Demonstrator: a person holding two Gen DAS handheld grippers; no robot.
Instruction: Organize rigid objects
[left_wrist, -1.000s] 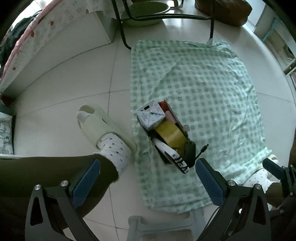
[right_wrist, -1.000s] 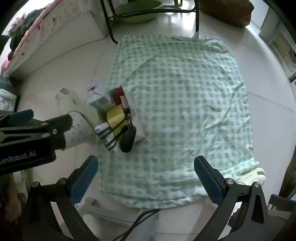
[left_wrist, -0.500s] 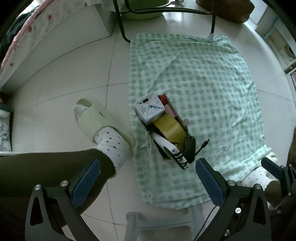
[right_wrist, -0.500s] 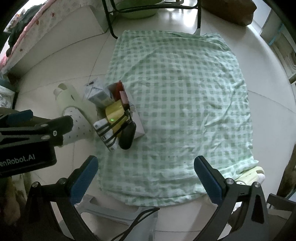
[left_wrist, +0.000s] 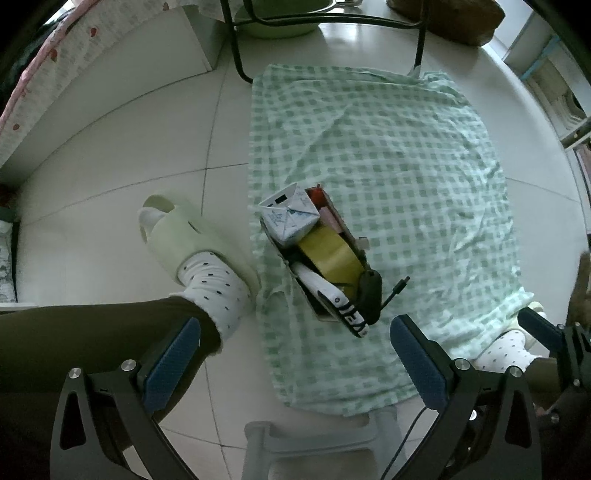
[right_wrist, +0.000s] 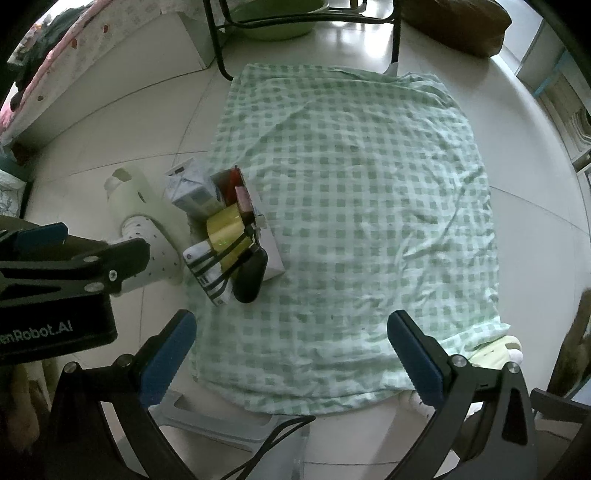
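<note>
At cloth (left_wrist: 388, 155) left edge: packed box (left_wrist: 317, 258)

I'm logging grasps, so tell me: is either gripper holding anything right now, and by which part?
Nothing is held. The left gripper and right gripper are both open and empty above the cloth; the items sit packed in the box.

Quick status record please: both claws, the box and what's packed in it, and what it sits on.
left claw: open, holding nothing, raised over the near end of the box
right claw: open, holding nothing, over bare cloth
box: on the left part of the green checked cloth
contents: white carton, yellow tape roll, white tube, black mouse-like item with cable, something red at the far end
cloth: spread on the tiled floor
</note>
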